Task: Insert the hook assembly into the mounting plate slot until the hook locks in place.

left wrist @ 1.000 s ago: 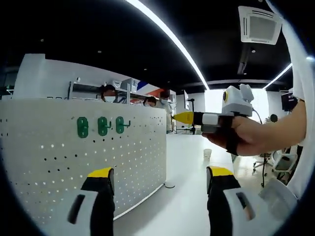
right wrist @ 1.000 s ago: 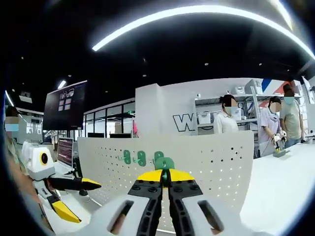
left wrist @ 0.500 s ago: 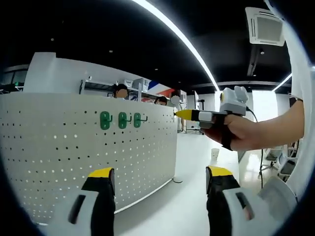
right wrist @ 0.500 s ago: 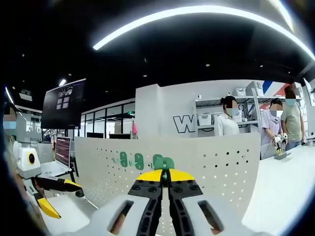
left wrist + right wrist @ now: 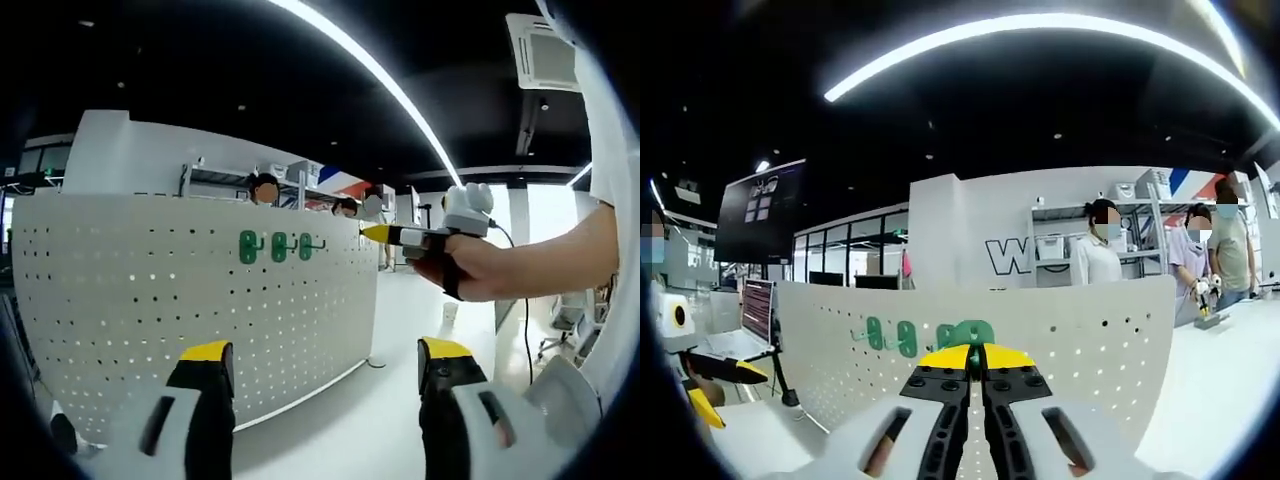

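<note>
Right gripper view: green hook (image 5: 975,333) pinched between closed tongs (image 5: 975,357).

Open-plan lab, pegboard partition (image 5: 200,300), wall monitor (image 5: 760,212), shelving (image 5: 1140,235), ceiling light strips (image 5: 1020,30)

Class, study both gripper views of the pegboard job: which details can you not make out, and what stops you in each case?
- Right gripper view: the green hook held in the right gripper is mostly hidden behind the yellow tips, so contact with the pegboard cannot be judged.
- Left gripper view: the three mounted hooks are too small to tell whether they are locked.
- Left gripper view: the pegboard's lower edge is partly hidden by the open left gripper.
</note>
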Demonstrator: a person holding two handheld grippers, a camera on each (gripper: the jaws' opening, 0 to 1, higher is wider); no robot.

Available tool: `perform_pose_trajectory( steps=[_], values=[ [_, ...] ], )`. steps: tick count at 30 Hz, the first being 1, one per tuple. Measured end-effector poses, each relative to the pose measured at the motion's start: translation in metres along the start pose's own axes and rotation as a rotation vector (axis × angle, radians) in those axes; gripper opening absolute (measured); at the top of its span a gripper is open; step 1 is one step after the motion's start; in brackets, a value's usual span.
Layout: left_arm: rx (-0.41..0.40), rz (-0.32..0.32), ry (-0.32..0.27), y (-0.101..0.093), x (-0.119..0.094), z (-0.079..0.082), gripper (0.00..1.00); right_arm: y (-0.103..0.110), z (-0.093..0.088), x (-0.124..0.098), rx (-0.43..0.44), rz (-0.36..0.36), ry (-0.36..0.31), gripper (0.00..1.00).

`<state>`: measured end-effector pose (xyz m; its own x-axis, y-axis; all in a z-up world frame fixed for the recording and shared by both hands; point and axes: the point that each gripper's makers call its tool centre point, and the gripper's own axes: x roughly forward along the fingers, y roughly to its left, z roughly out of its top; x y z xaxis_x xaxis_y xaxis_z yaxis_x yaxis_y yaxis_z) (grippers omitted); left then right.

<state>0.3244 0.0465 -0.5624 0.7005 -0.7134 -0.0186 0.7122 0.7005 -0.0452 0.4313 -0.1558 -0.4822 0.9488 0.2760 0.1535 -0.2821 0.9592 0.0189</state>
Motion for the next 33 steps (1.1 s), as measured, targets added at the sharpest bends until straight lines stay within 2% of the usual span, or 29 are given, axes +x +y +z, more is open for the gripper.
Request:
perform_pose_trajectory(
  steps=[7,15,33],
  values=[
    [0.002,0.025,-0.006,0.006,-0.01,0.001,0.77,-0.008,-0.003,0.008,-0.002,-0.026,-0.005,0.01],
    [-0.003,0.05,0.007,0.012,-0.019,-0.003,0.76,-0.007,0.0,0.019,-0.017,-0.034,-0.025,0.01],
    [-0.017,0.078,0.02,0.017,-0.028,-0.005,0.76,-0.017,-0.006,0.035,-0.012,-0.052,-0.036,0.01]
  ],
)
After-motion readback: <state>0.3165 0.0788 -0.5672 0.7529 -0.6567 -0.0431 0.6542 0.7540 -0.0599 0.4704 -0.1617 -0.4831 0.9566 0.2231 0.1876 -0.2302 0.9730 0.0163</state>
